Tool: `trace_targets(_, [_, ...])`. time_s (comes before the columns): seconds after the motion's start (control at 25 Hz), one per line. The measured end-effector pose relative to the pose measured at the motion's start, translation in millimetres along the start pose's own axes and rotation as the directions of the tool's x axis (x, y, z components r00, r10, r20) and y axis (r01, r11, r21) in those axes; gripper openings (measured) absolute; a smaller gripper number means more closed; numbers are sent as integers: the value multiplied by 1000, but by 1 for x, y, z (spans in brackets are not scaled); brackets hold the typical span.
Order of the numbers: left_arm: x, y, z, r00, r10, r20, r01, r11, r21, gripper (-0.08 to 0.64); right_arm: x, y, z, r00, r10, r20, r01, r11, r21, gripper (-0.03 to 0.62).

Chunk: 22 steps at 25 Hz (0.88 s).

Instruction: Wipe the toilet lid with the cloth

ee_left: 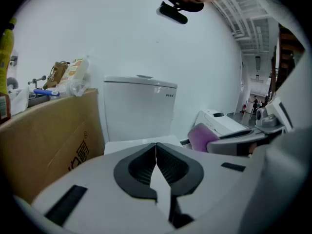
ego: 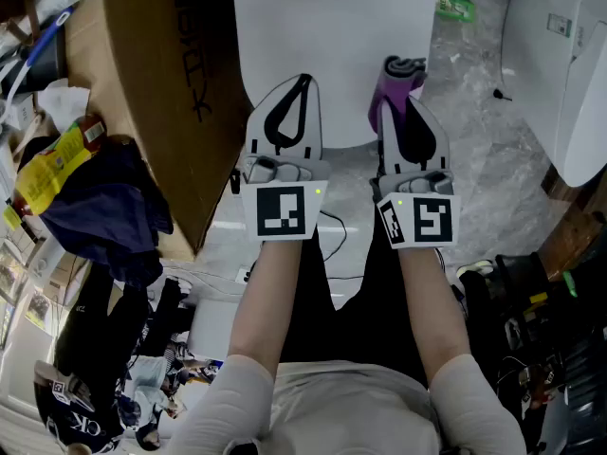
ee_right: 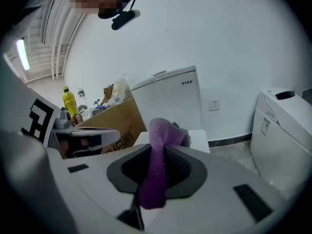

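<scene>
Looking steeply down on a closed white lid (ego: 332, 27), with both claws held side by side over its near end. Clamping a purple cloth (ego: 396, 85) in the right claw (ego: 410, 102): jaws clenched on the fabric, with a rolled wad poking out past the tips and a tail running back between the pads. Hard to tell whether that wad touches the lid or hangs just above its right edge. Nothing in the left claw (ego: 304, 80): clenched tight, ribbed pads meeting along one line, tips over the lid's near left part. Behind both, bare forearms (ego: 275, 301) and pale sleeves (ego: 228, 396) at the elbows. Beyond the lid, a white tank (ee_left: 139, 106) against a white wall (ee_left: 146, 43). Just left of the toilet, a tall cardboard box (ego: 161, 83) with clutter on top, and a yellow bottle (ee_right: 69, 101) beyond it. To the right, apart across grey marbled floor (ego: 474, 159), another white fixture (ego: 560, 74).
</scene>
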<state>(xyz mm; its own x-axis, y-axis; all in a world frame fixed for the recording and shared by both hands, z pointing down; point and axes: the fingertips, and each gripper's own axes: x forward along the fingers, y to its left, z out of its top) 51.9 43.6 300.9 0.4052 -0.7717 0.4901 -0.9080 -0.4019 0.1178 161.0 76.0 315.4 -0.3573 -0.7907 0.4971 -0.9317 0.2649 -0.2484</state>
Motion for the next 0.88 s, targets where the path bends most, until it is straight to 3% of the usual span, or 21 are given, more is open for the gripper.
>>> trace_targets(0.6, [2,-7,3,1000,-17,5,17,1000,18,15,4,-7,0,1000,-17,-3,17,1000,26,87])
trace_targets(0.88, [1,-6,4,1000,-21,3,21,1000,-3,15,27,-35,-5,998,-42,-53,45,998,48,87])
